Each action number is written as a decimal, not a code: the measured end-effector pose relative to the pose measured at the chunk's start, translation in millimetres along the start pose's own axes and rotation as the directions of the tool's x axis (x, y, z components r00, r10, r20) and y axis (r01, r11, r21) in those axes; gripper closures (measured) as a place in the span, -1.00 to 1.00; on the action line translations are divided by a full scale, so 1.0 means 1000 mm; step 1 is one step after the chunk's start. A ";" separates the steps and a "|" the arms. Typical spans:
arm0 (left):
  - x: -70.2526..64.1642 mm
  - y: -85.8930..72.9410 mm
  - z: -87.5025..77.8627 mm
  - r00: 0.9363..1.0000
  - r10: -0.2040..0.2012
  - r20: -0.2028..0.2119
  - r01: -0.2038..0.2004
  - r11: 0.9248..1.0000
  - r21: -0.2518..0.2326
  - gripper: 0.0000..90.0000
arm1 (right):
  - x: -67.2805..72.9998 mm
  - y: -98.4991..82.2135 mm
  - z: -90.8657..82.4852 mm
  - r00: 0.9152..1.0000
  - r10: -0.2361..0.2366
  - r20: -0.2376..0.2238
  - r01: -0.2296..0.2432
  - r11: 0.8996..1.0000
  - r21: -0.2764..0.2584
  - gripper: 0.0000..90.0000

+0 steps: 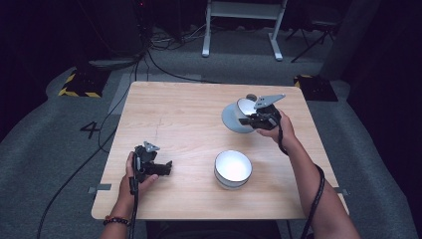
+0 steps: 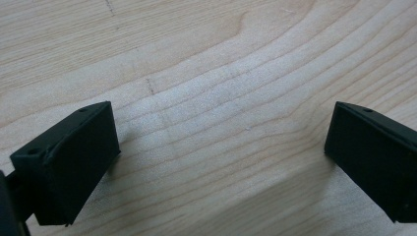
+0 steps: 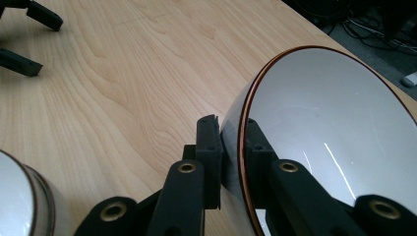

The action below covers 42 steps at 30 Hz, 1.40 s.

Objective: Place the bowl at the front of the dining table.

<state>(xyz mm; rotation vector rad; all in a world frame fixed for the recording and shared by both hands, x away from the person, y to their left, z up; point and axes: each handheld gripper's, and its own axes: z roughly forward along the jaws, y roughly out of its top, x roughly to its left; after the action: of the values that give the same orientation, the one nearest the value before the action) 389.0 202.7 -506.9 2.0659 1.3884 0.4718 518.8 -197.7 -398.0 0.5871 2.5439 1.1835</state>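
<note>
Now, nearest the person, the left gripper [image 1: 158, 168] rests low over the wooden table [image 1: 189, 114], fingers [image 2: 74, 162] spread wide with nothing but bare grain between them; it looks idle, waiting its turn; just beyond, toward the middle, a white bowl [image 1: 232, 169] sits upright on the table, and there may be more than one stacked there, though I cannot tell for certain; farther out on the right side, the right gripper [image 1: 251, 121] has the lifted bowl [image 1: 238, 115] up off the table, tipped steeply on its side; from the right gripper view the fingers [image 3: 209, 157] are pinched on the rim of that lifted bowl [image 3: 334, 128], one inside the wall, one outside, brown edge line running between them; by my reading this is the carry step, bowl in the air and headed for the white bowl below; the next move calls for levelling the tilt, centring over the waiting bowl, lowering until it nests, and only then easing the fingers apart; let go early and it could clatter.
</note>
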 end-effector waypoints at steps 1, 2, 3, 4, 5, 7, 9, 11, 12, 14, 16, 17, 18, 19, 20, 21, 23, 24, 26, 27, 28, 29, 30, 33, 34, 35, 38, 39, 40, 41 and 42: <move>0.000 0.000 0.000 1.000 0.000 0.000 0.000 1.000 0.000 -1.00 | -0.002 0.000 0.003 1.000 -0.004 0.005 0.004 1.000 0.006 0.81; 0.000 0.000 0.000 1.000 0.000 0.000 0.000 1.000 0.000 -1.00 | -0.002 0.000 0.003 1.000 -0.004 0.005 0.004 1.000 0.006 0.81; 0.000 0.000 0.000 1.000 0.000 0.000 0.000 1.000 0.000 -1.00 | -0.003 0.001 0.006 1.000 0.002 0.014 -0.002 1.000 0.012 0.81; 0.000 0.000 0.000 1.000 0.000 0.000 0.000 1.000 0.000 -1.00 | -0.003 0.001 0.006 1.000 0.002 0.014 -0.002 1.000 0.012 0.81; 0.000 0.000 0.000 1.000 -0.001 0.000 0.001 1.000 0.000 -1.00 | -0.005 0.001 0.008 1.000 -0.002 0.016 0.002 1.000 0.012 0.81; 0.000 0.000 0.000 1.000 0.000 0.000 0.000 1.000 0.000 -1.00 | -0.007 0.002 0.010 1.000 0.002 0.020 -0.002 1.000 0.023 0.81; 0.000 0.000 0.000 1.000 -0.001 0.000 0.001 1.000 0.000 -1.00 | -0.009 0.002 0.014 1.000 0.007 0.023 -0.008 1.000 0.020 0.81; 0.000 0.000 0.000 1.000 -0.001 0.000 0.001 1.000 0.000 -1.00 | -0.012 0.003 0.017 1.000 0.011 0.023 -0.012 1.000 0.026 0.81; 0.000 0.000 0.000 1.000 0.000 0.000 0.000 1.000 0.000 -1.00 | -0.014 0.003 0.020 1.000 0.012 0.022 -0.013 0.999 0.038 0.81; 0.000 0.000 0.000 1.000 0.000 0.000 0.000 1.000 0.000 -1.00 | -0.015 0.003 0.021 1.000 0.016 0.024 -0.018 0.999 0.045 0.81; 0.000 0.000 0.000 1.000 -0.001 0.000 0.001 1.000 0.000 -1.00 | -0.018 0.002 0.025 1.000 0.018 0.024 -0.019 0.999 0.047 0.81; 0.000 0.000 0.000 1.000 0.000 0.000 0.000 1.000 0.000 -1.00 | -0.021 0.001 0.028 0.999 0.019 0.034 -0.021 0.998 0.054 0.81; 0.000 0.000 0.000 1.000 0.000 0.000 0.000 1.000 0.000 -1.00 | -0.021 0.001 0.028 0.999 0.019 0.034 -0.021 0.998 0.054 0.81; 0.000 0.000 0.000 1.000 -0.001 0.000 0.001 1.000 0.000 -1.00 | -0.022 0.001 0.029 0.999 0.024 0.037 -0.026 0.998 0.053 0.81; 0.000 0.000 0.000 1.000 0.000 0.000 0.000 1.000 0.000 -1.00 | -0.024 0.001 0.030 0.999 0.030 0.041 -0.032 0.998 0.057 0.81; 0.000 0.000 0.000 1.000 -0.001 0.000 0.001 1.000 0.000 -1.00 | -0.027 0.001 0.033 0.998 0.034 0.043 -0.037 0.998 0.059 0.81; 0.000 0.000 0.000 1.000 -0.001 0.000 0.001 1.000 0.000 -1.00 | -0.030 0.002 0.038 0.998 0.031 0.058 -0.035 0.997 0.064 0.81; 0.000 0.000 0.000 1.000 -0.001 0.000 0.001 1.000 0.000 -1.00 | -0.030 0.002 0.038 0.998 0.031 0.058 -0.035 0.997 0.064 0.81; 0.000 0.000 0.000 1.000 -0.001 0.000 0.001 1.000 0.000 -1.00 | -0.031 0.002 0.042 0.998 0.027 0.059 -0.031 0.997 0.069 0.81; 0.000 0.000 0.000 1.000 0.000 0.001 0.000 1.000 0.000 -1.00 | -0.032 0.003 0.044 0.998 0.029 0.060 -0.033 0.997 0.072 0.81; 0.000 0.000 0.000 1.000 0.000 0.001 0.000 1.000 0.000 -1.00 | -0.032 0.003 0.046 0.998 0.026 0.063 -0.031 0.997 0.076 0.81; 0.000 0.000 0.000 1.000 0.000 0.001 0.000 1.000 0.000 -1.00 | -0.033 0.003 0.048 0.998 0.023 0.059 -0.027 0.997 0.076 0.81; 0.000 0.000 0.000 1.000 0.002 0.001 -0.002 1.000 0.000 -1.00 | -0.033 0.003 0.050 0.998 0.025 0.058 -0.029 0.997 0.076 0.81; 0.000 0.000 0.000 1.000 0.000 0.001 0.000 1.000 0.000 -1.00 | -0.035 0.003 0.054 0.997 0.026 0.069 -0.032 0.996 0.088 0.81; 0.000 0.000 0.000 1.000 0.001 0.001 -0.001 1.000 0.000 -1.00 | -0.036 0.003 0.056 0.997 0.030 0.075 -0.036 0.996 0.087 0.81; 0.000 0.000 0.000 1.000 0.001 0.001 -0.001 1.000 0.000 -1.00 | -0.037 0.002 0.057 0.997 0.026 0.078 -0.033 0.995 0.090 0.81; 0.000 0.000 0.000 1.000 0.003 -0.001 -0.003 1.000 0.000 -1.00 | -0.039 0.000 0.060 0.996 0.033 0.079 -0.040 0.995 0.095 0.81; 0.000 0.000 0.000 1.000 0.004 -0.001 -0.004 1.000 0.001 -1.00 | -0.040 0.000 0.061 0.996 0.039 0.077 -0.047 0.994 0.097 0.81; 0.000 0.000 0.000 1.000 0.004 -0.001 -0.004 1.000 0.001 -1.00 | -0.041 0.000 0.061 0.996 0.035 0.081 -0.044 0.994 0.103 0.81; 0.000 0.000 0.000 1.000 0.004 -0.001 -0.004 1.000 0.001 -1.00 | -0.042 -0.001 0.062 0.996 0.044 0.082 -0.052 0.993 0.103 0.81; 0.000 0.000 0.000 1.000 0.005 -0.001 -0.005 1.000 0.001 -1.00 | -0.043 -0.001 0.062 0.995 0.050 0.085 -0.058 0.993 0.100 0.81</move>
<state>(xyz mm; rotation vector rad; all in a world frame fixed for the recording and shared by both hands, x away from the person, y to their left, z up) 389.3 203.1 -506.8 2.0708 1.3855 0.4745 581.6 -177.0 -434.8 0.7175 2.5455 1.0283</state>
